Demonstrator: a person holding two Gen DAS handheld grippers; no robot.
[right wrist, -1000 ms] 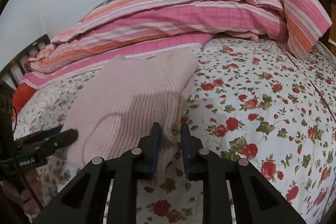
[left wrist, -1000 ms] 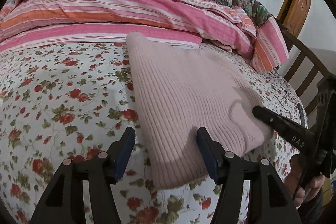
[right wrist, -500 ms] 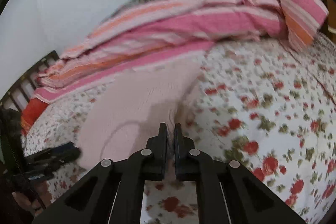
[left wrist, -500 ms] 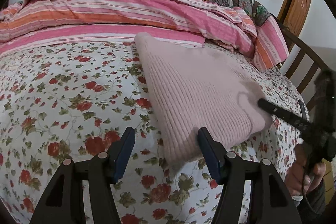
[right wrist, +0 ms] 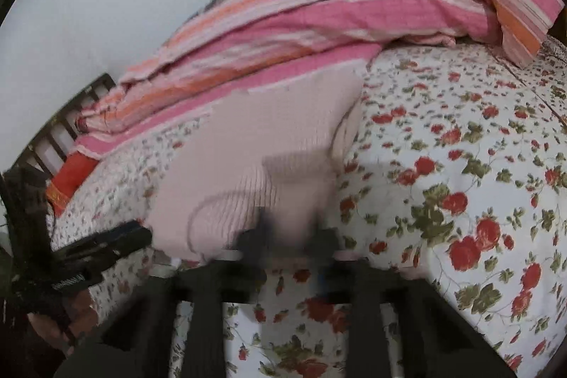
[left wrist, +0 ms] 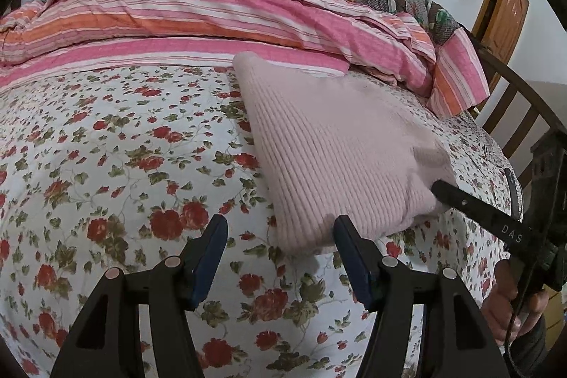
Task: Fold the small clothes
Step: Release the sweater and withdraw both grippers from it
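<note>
Left wrist: folded ribbed pink sweater (left wrist: 340, 158); left gripper (left wrist: 280, 236) jaws open, right gripper (right wrist: 290, 232) jaws just opening around it

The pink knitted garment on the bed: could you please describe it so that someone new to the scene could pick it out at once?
Start from the bed with the rose-printed sheet and the heap of pink and orange striped bedding along its far side. Just in front of that heap lies the folded garment. It is the only plain pale pink, ribbed knit piece there; everything around it is flowered or striped.
</note>
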